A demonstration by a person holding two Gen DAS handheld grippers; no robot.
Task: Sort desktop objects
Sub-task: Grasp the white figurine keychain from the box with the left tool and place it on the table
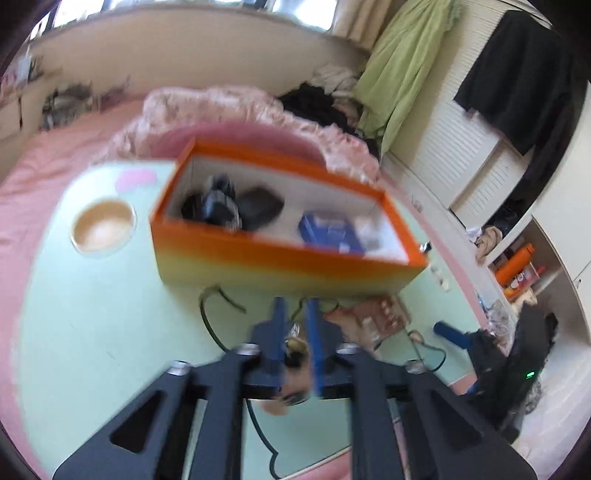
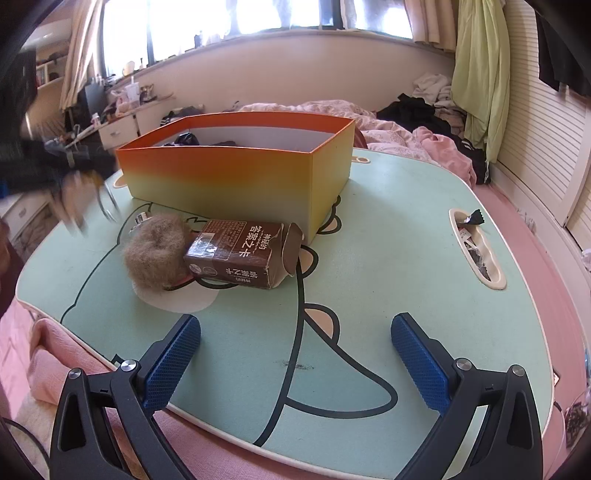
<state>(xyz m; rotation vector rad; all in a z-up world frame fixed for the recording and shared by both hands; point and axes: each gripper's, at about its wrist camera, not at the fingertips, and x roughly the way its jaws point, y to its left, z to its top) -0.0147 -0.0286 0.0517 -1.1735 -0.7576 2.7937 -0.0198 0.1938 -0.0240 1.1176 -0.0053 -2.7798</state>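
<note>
Fingers of left hand-held gripper [image 1: 295,310] pinched on a small blurred item [image 1: 295,345]; right hand-held gripper [image 2: 295,360] wide open, empty.

One orange box [image 2: 236,173], one brown carton [image 2: 236,254], one fuzzy scrunchie [image 2: 155,254], one mint table [image 2: 388,280].

Bright daylight pours in from blown-out windows [image 2: 280,14] beyond the table's [image 2: 388,258] far edge. The left wrist view is smeared by motion blur; the right wrist view is sharp. Both bend strongly at dark rounded edges. Shadows are soft.
</note>
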